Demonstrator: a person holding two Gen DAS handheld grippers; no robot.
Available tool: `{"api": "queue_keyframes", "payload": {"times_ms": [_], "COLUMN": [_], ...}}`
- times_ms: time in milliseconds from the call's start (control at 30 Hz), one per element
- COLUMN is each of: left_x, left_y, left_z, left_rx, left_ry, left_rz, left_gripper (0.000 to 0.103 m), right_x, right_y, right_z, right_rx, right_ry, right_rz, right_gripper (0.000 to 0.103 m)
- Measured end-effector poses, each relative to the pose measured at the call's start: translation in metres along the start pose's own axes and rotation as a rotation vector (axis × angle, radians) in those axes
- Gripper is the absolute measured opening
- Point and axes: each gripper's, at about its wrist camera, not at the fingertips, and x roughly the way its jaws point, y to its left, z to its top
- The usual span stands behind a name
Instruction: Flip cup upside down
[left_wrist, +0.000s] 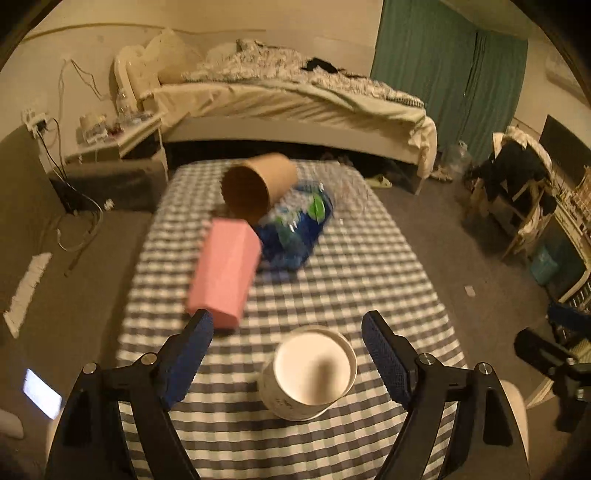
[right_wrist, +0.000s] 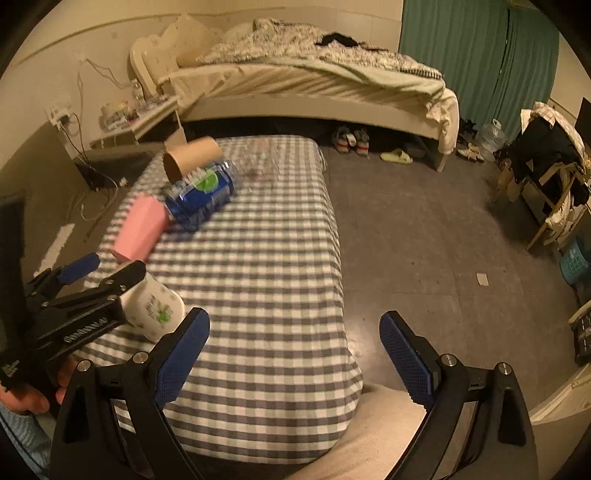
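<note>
A white paper cup (left_wrist: 309, 373) with green print stands mouth up on the checked tablecloth (left_wrist: 369, 266), near the table's front. My left gripper (left_wrist: 288, 341) is open, its blue pads on either side of the cup and a little above its rim. In the right wrist view the same cup (right_wrist: 153, 306) sits at the left between the left gripper's fingers (right_wrist: 79, 267). My right gripper (right_wrist: 293, 336) is open and empty, over the table's front right edge.
A pink cup (left_wrist: 225, 271) lies on its side left of centre. A brown paper cup (left_wrist: 258, 188) lies on its side against a blue plastic packet (left_wrist: 295, 229) farther back. Beyond the table stand a bed (left_wrist: 295, 99), a nightstand and a chair with clothes.
</note>
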Motion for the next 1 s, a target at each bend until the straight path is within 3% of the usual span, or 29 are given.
{"api": "queue_keyframes", "payload": {"times_ms": [200,400,767,1000], "left_x": [-0.045,-0.071,-0.068,-0.063], "left_y": [0.018,0.04,0.054,0.055], "left_z": [0.009,-0.007,-0.061,-0.071], "left_rx": [0.012,0.018,-0.037,-0.043], "left_ry": [-0.043,-0.073,-0.011,0.005], "left_rz": [0.044,0.099,0.148,0.154], "left_gripper": [0.085,0.085,0.085,0.085], "right_x": [-0.024,-0.031,-0.004,0.01], "right_y": [0.017,0.042,0.057,0.058], "right_z": [0.012,0.005,-0.03,-0.04], "right_rx": [-0.008,-0.036,-0.045,-0.054], "right_ry": [-0.094,-0.128,-0.081,-0.069], "right_rz": [0.035,0.086,0.094,0.082], "right_gripper": [0.094,0.094,0.094,0.094]}}
